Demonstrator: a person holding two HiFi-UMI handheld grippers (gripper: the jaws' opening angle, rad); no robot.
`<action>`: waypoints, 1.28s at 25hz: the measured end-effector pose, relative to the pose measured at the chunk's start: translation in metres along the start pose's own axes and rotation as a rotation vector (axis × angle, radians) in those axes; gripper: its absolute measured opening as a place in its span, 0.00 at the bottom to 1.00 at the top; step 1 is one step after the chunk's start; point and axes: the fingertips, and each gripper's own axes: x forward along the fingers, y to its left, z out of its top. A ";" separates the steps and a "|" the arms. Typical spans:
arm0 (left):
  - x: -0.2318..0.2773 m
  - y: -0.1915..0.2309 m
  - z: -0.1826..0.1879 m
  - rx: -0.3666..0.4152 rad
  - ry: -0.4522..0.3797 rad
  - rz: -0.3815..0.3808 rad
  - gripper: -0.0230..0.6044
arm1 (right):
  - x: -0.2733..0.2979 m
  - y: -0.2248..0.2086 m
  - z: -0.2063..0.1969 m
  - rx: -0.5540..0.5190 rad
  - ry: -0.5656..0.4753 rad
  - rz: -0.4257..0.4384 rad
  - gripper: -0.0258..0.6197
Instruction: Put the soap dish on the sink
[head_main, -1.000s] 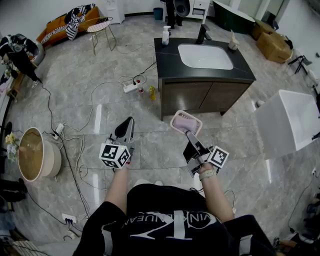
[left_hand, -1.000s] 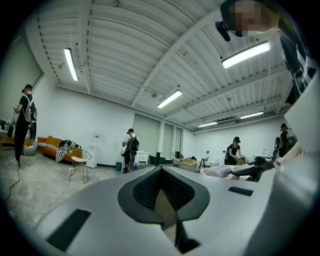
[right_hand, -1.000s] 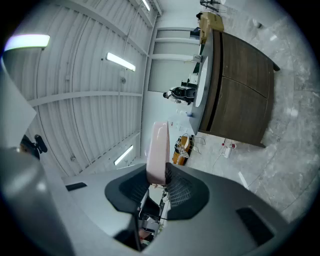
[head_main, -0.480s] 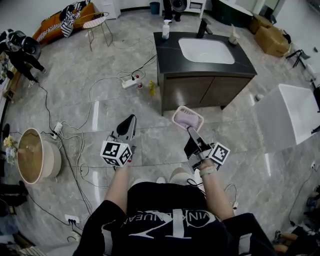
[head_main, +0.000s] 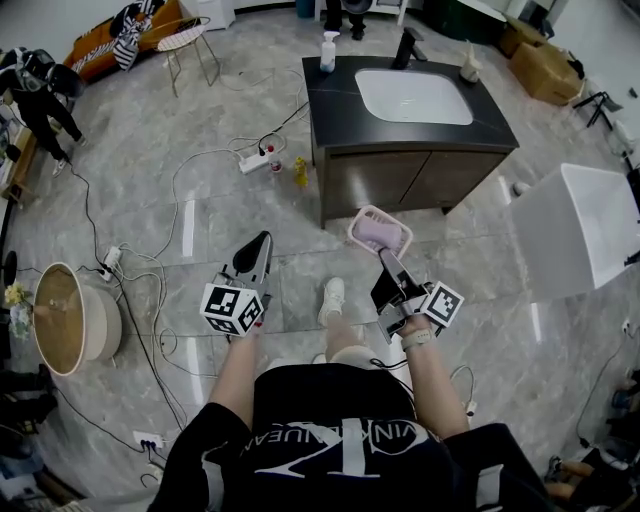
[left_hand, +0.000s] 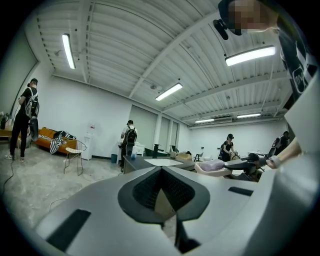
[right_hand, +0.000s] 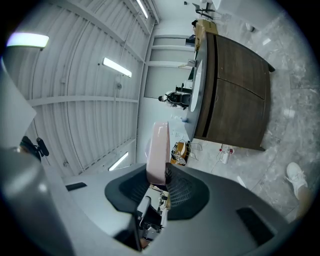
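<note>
The pink soap dish (head_main: 380, 232) has a lilac soap bar in it, and my right gripper (head_main: 386, 256) is shut on its near rim, holding it roughly level above the floor. In the right gripper view the dish (right_hand: 158, 147) stands edge-on between the jaws, which clamp its rim. The dark vanity (head_main: 340, 100) with its white sink basin (head_main: 413, 96) stands just ahead of the dish. My left gripper (head_main: 260, 245) hovers to the left at about the same height, jaws together and empty. The left gripper view shows the dish (left_hand: 217, 166) off to its right.
A spray bottle (head_main: 327, 50), a black faucet (head_main: 408, 45) and a small bottle (head_main: 467, 68) stand on the vanity top. A power strip (head_main: 253, 161) with cables and a yellow bottle (head_main: 300, 172) lie on the floor at left. A white tub (head_main: 580, 235) stands at right, a round basin (head_main: 70, 315) at left.
The person has stepped toward the vanity, carrying both grippers and the dish closer to it. A white shoe has come into view between the grippers. Both grips look unchanged.
</note>
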 end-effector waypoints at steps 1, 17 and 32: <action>0.007 0.004 -0.001 0.000 0.002 0.002 0.06 | 0.006 -0.003 0.004 -0.001 0.005 0.002 0.19; 0.125 0.066 0.008 -0.021 0.009 0.017 0.06 | 0.130 -0.040 0.061 0.003 0.086 0.013 0.19; 0.205 0.107 -0.004 -0.053 0.083 0.010 0.06 | 0.208 -0.089 0.093 0.041 0.142 -0.039 0.19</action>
